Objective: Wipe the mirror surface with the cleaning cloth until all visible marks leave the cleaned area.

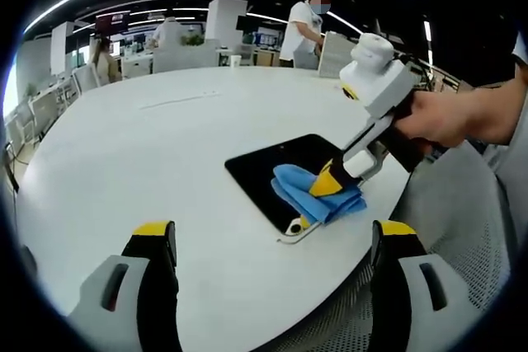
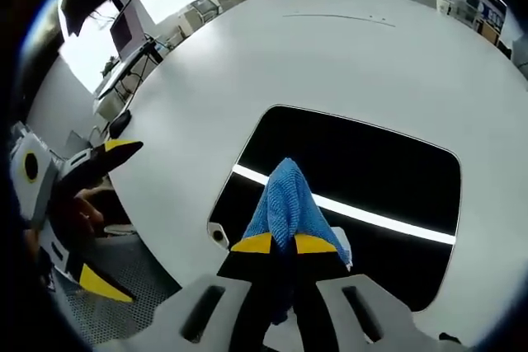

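Observation:
A dark rectangular mirror [image 1: 276, 166] [image 2: 371, 179] lies flat on the white round table [image 1: 148, 154] [image 2: 330, 55], near its edge. A blue cleaning cloth [image 1: 318, 195] [image 2: 285, 199] rests on the mirror's near end. My right gripper [image 2: 283, 243] is shut on the cloth and presses it onto the glass; in the left gripper view the right gripper [image 1: 330, 183] comes in from the right, held by a hand [image 1: 437, 117]. My left gripper [image 1: 272, 237] hovers open over the table, short of the mirror, with nothing between its jaws. It also appears in the right gripper view, the left gripper [image 2: 95, 220], off the table's edge.
A ceiling light reflects as a bright stripe [image 2: 355, 212] across the mirror. A mesh chair [image 1: 462, 228] stands by the table's edge. People [image 1: 301, 30] and desks [image 1: 177, 55] are far behind the table. A small cup [image 1: 235, 60] stands at the table's far rim.

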A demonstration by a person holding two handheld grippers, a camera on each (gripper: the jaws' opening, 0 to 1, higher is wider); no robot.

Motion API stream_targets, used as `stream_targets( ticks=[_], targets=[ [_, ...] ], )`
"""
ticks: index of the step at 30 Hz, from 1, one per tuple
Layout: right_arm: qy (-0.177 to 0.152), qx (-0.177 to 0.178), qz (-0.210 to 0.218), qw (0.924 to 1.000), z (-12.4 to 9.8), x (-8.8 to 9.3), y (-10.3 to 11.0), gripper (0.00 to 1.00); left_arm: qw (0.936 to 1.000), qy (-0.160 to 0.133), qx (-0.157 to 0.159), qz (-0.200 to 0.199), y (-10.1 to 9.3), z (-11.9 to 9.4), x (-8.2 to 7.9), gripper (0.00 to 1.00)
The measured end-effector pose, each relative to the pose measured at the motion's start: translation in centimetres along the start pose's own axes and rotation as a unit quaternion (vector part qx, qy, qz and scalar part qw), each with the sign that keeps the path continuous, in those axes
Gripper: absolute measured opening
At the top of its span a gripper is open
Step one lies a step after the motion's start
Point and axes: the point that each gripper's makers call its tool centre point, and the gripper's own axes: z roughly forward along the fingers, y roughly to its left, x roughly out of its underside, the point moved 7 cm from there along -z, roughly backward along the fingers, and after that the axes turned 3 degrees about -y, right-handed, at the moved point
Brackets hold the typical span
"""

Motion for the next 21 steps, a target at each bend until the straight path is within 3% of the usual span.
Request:
stream_targets(
  ticks=[21],
  targets=[
    [-0.001,-0.006,0.007,1.0000,-0.32,0.90,0.65,0.02,1.0000,0.000,0.000,0.002,-0.08,-0.05,0.00,0.97]
  ],
)
